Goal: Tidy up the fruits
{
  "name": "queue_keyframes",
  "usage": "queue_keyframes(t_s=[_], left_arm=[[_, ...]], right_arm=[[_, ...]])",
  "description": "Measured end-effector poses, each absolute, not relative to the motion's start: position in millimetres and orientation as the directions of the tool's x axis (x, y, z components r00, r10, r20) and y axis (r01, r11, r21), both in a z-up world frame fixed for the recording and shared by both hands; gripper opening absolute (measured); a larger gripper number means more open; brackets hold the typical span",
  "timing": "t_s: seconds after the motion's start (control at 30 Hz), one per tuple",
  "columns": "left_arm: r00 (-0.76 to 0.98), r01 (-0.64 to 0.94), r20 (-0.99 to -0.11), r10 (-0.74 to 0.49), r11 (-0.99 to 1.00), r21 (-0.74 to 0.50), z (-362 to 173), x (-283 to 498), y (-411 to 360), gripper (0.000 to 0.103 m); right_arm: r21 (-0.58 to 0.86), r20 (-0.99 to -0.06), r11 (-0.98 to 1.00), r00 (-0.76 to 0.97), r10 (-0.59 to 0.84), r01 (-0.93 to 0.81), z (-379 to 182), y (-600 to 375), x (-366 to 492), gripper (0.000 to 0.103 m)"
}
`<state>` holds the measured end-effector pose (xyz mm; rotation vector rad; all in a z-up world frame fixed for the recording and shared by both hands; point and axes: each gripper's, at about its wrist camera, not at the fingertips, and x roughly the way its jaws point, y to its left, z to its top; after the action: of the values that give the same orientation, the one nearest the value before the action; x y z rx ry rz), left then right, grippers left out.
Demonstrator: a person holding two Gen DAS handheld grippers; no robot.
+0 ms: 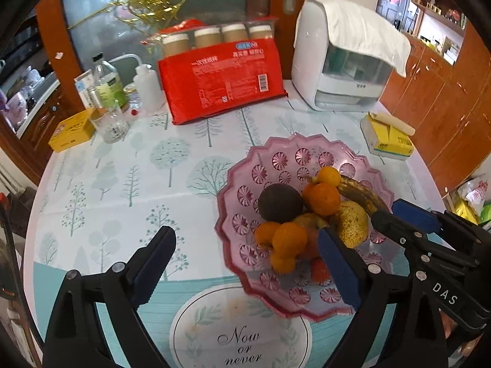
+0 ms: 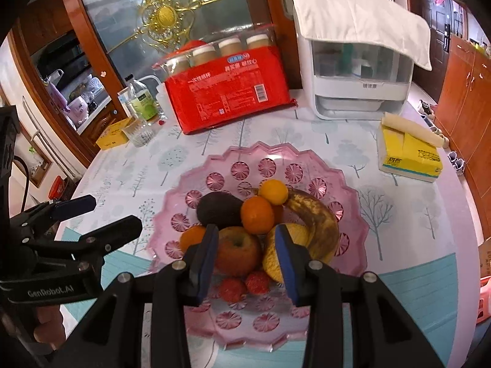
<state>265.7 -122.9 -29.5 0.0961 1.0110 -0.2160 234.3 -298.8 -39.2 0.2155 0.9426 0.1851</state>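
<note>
A pink plastic fruit bowl [image 1: 307,153] [image 2: 276,156] stands on the tree-print tablecloth. It holds a dark avocado [image 2: 218,208] [image 1: 280,202], several oranges [image 2: 256,214] [image 1: 322,197], a browned banana [image 2: 319,220] [image 1: 362,193], a yellow pear [image 2: 271,260] [image 1: 353,224], a red apple [image 2: 237,253] and two strawberries [image 2: 231,288]. My right gripper [image 2: 245,230] [image 1: 399,211] hovers over the apple, its jaws a little apart and pressing on nothing. My left gripper [image 1: 245,234] [image 2: 107,211] stands wide open above the bowl's left front rim, empty.
Behind the bowl lie a red pack of paper cups [image 1: 221,76], a white appliance under a cloth [image 1: 337,61] and a yellow tissue pack [image 1: 389,141]. At the back left stand a glass [image 1: 112,125], bottles [image 1: 107,86] and a yellow box [image 1: 72,133].
</note>
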Motion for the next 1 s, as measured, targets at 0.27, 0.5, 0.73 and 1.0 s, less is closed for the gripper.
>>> queue_keyframes(t_s=[0.27,0.5,0.73,1.0], left_arm=[[0.552,0.195,-0.821,-0.148,0.980,-0.046,-1,224,-102,0.093],[0.577,0.187,-0.804,-0.144,0.981,-0.041,20,180,-84,0.093],[0.594,0.183,-0.795,-0.123,0.983,-0.015,36,127,-65,0.093],[0.610,0.173,-0.788,-0.086,0.985,0.026,40,70,-52,0.095]], right_arm=[[0.233,-0.769,0.971,0.600,0.220,-0.057,-18,-285,193,0.041],[0.203,-0.757,0.979,0.628,0.181,-0.037,3,-270,142,0.046],[0.175,-0.762,0.985,0.634,0.134,0.001,17,-254,89,0.048],[0.153,-0.764,0.988,0.635,0.109,0.015,26,-241,38,0.056]])
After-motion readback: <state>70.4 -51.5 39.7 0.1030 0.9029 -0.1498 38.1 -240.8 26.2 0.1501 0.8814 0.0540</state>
